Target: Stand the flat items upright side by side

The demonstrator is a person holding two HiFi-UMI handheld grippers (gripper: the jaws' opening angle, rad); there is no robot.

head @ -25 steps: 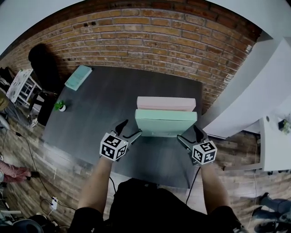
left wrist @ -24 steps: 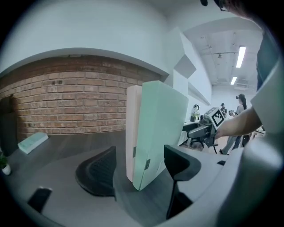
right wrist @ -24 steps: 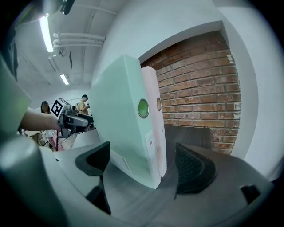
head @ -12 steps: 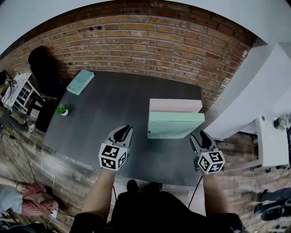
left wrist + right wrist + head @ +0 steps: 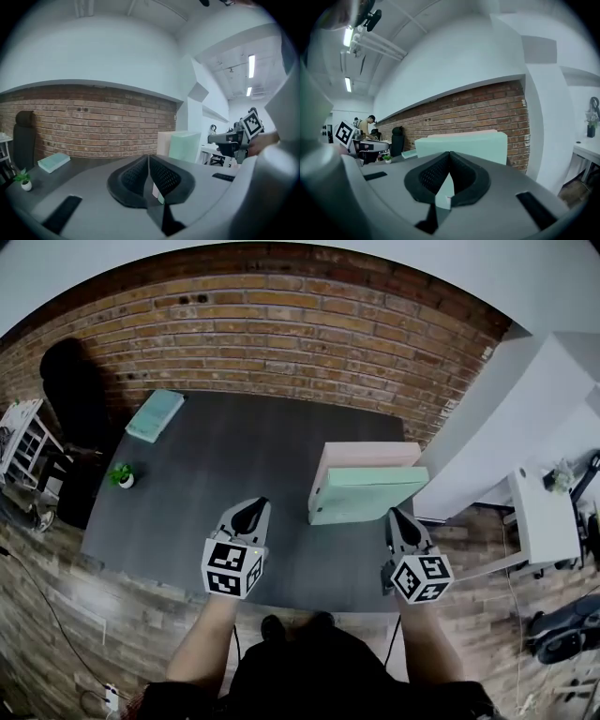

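Two flat boxes stand upright side by side on the dark table (image 5: 234, 456): a mint-green one (image 5: 367, 493) in front and a pink one (image 5: 364, 457) behind it, touching. A third mint-green flat item (image 5: 156, 414) lies flat at the table's far left corner. My left gripper (image 5: 250, 510) is shut and empty, near the table's front edge, left of the boxes. My right gripper (image 5: 397, 518) is shut and empty too, just right of and below the green box. The right gripper view shows the green box (image 5: 464, 145) straight ahead beyond the shut jaws.
A small potted plant (image 5: 122, 476) stands at the table's left edge. A brick wall (image 5: 300, 324) runs behind the table. A white desk (image 5: 539, 526) stands to the right. A black chair (image 5: 70, 381) is at the far left.
Both grippers let go of the green box, drew back toward the front edge and shut. The boxes stay standing.
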